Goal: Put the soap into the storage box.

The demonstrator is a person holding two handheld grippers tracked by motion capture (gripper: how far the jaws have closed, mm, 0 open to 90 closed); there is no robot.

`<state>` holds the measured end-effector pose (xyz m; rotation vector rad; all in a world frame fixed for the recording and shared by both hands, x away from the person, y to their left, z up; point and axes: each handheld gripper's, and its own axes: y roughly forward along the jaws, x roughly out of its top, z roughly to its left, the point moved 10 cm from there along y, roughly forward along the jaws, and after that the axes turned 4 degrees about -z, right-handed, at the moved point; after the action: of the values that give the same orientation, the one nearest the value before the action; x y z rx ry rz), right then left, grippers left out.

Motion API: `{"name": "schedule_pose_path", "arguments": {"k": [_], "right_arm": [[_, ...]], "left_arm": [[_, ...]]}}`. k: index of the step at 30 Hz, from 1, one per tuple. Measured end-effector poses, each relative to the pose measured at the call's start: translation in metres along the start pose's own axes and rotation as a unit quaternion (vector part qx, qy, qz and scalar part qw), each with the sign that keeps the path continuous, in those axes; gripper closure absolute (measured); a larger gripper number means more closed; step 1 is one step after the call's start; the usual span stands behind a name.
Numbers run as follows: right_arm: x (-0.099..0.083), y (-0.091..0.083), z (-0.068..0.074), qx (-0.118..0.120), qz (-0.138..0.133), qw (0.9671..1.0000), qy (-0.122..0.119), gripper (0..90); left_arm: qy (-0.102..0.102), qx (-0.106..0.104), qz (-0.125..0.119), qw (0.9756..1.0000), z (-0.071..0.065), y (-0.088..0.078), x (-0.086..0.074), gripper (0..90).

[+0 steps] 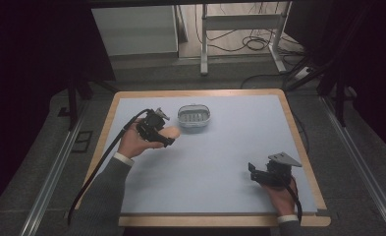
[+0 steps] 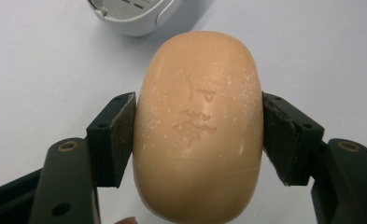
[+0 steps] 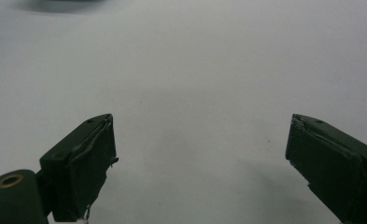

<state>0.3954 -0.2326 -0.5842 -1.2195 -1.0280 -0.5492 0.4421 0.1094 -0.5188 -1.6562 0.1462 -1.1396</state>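
Soap bar (image 2: 197, 126), tan and oval, is clamped across its short axis in the left gripper (image 1: 162, 131), carried above the pale blue table (image 1: 220, 162), just beside the small grey soap dish (image 1: 194, 118). Likely next step: seat it in that dish.

Risks, as judgement:
- Pads (image 2: 123, 135) contact only the curved flanks at mid-length. Rounded, waxy surface, so the bar could squirt forward or rotate in the grip if the hand tilts or squeezes harder.
- Surface looks dusty or flaky, so friction is uncertain.
- Dish is light plastic and small. A low approach could clip the rim and shove or tip it.
- Bar is about as long as the dish opening looks; misalignment would leave it perched on the rim.
- An early release would drop it on the table short of the dish.

Jaws:
- Left: closed on the soap, both pads pressing its sides, nothing else touched.
- Right gripper (image 1: 268, 173): rests at the near right of the table, well apart from the dish, jaws spread wide, nothing between them, bare table beyond the pads (image 3: 85, 172).
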Motion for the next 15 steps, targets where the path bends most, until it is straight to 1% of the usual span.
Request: {"name": "schedule_pose_path", "arguments": {"k": [3, 6, 8, 9, 11, 14, 15], "right_arm": [[0.000, 0.000, 0.000, 0.000, 0.000, 1.0000, 0.000, 8.7], [0.000, 0.000, 0.000, 0.001, 0.000, 1.0000, 0.000, 8.7], [0.000, 0.000, 0.000, 0.001, 0.000, 1.0000, 0.000, 8.7], [0.000, 0.000, 0.000, 0.000, 0.000, 1.0000, 0.000, 8.7], [0.000, 0.000, 0.000, 0.000, 0.000, 1.0000, 0.000, 8.7], [0.000, 0.000, 0.000, 0.000, 0.001, 1.0000, 0.000, 8.7], [0.000, 0.000, 0.000, 0.000, 0.001, 1.0000, 0.000, 8.7]], "left_arm": [[-0.001, 0.000, -0.003, 1.0000, 0.001, 0.001, 0.005, 32.2], [-0.006, -0.006, -0.006, 0.9999, 0.002, 0.003, 0.008, 32.2], [-0.007, -0.003, -0.006, 1.0000, 0.003, 0.004, 0.009, 32.2], [-0.003, -0.002, -0.004, 1.0000, 0.005, 0.004, 0.009, 32.2], [-0.008, -0.005, -0.007, 0.9999, 0.004, 0.005, 0.011, 32.2], [-0.004, -0.002, -0.005, 1.0000, 0.007, 0.005, 0.013, 32.2], [-0.008, -0.003, -0.008, 0.9999, 0.006, 0.006, 0.014, 32.2]]}}
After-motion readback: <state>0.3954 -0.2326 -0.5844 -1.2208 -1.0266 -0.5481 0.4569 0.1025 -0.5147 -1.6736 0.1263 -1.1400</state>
